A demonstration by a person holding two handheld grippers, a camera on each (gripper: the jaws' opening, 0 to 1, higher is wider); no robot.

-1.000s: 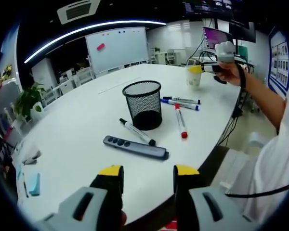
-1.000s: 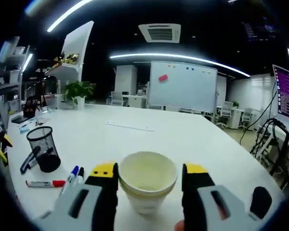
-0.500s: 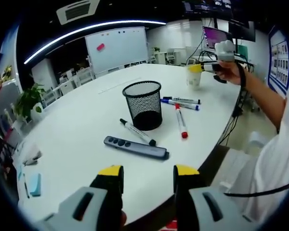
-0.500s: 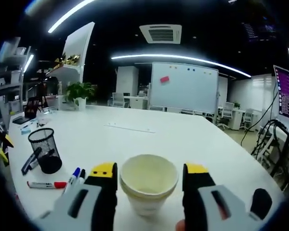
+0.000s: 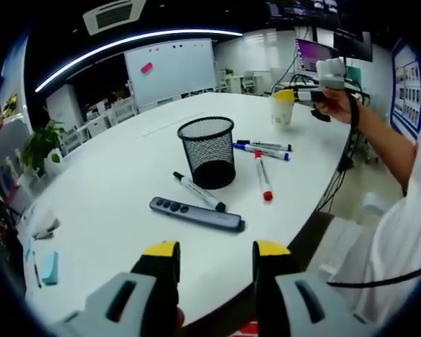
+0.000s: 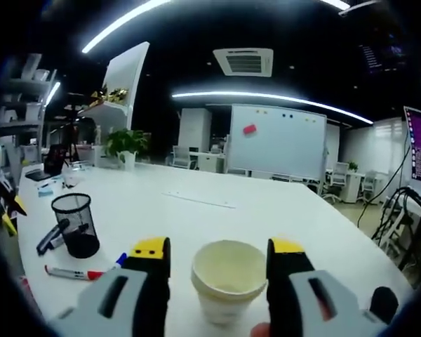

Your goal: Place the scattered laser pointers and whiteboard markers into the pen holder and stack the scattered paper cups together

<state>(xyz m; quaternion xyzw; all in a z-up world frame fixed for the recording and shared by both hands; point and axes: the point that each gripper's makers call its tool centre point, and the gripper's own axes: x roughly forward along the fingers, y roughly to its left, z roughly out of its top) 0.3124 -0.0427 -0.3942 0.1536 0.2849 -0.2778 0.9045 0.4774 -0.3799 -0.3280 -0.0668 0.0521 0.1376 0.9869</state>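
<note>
Right gripper (image 6: 218, 254) open wide around stacked cream paper cups (image 6: 229, 286) on the white table (image 6: 266, 210), not squeezing yet. Thin and crushable probably, so best pinched gently mid-wall. Left gripper (image 5: 214, 249) open, empty, short of the grey laser pointer (image 5: 196, 214).

Black wire-mesh pen holder (image 5: 208, 151), upright on the white table. Just in front of it, a black-capped whiteboard marker (image 5: 199, 192) lies on its side beside a flat grey laser pointer (image 5: 196, 214) with a row of buttons. To the holder's right lie a red-capped marker (image 5: 262, 177), a blue-capped marker (image 5: 261, 152) and a black-capped marker (image 5: 266, 145), the latter two side by side. Stacked cream paper cups (image 6: 229, 279) stand upright, mouth up, well apart from the holder, near the table edge.
</note>
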